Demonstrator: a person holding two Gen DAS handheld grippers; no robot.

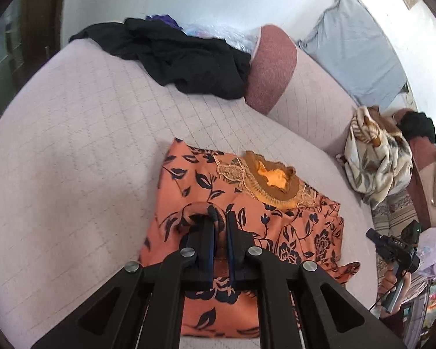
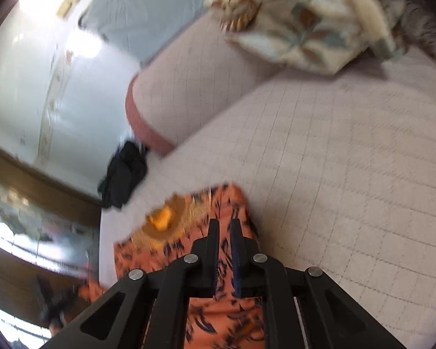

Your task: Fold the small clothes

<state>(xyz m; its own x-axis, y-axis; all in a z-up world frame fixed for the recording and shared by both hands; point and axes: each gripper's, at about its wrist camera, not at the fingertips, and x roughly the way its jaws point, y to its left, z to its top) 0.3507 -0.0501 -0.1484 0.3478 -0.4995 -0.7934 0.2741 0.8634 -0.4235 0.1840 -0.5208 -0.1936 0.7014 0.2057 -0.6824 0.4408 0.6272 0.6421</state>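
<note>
Orange floral garment [image 1: 247, 226] lies on the pale quilted bed cover [image 1: 72, 174], near side of the bed, partly folded, with the brown-trimmed neckline [image 1: 276, 180] facing up toward the far edge of the cloth. Dark leaf and flower print all over.

Left gripper [image 1: 219, 218]: tongs drawn narrow, pinching a raised loop of the orange fabric. The fold bulges up and curls around the left finger [image 1: 209, 232] at its tip. The rest of the garment lies flat below and to the right.

Right gripper [image 2: 223, 229]: tongs narrow, only a thin gap between them, hovering over the right edge of the same garment [image 2: 218, 314]. View is motion-blurred; cannot tell whether cloth is caught between the fingers. In the left wrist view the right gripper [image 1: 392, 250] shows at the right, off the edge of the bed, with a hand [image 1: 389, 285] on its handle.

Surroundings: black clothing pile [image 1: 183, 58] on the far side of the bed cover, touching a reddish bolster [image 1: 270, 67]. Pale blue pillow [image 1: 351, 49] stands against the white wall at far right. Cream floral bundle [image 1: 375, 157] sits at the right, well apart from the orange garment; the same bundle [image 2: 311, 20] shows far in the right wrist view.
</note>
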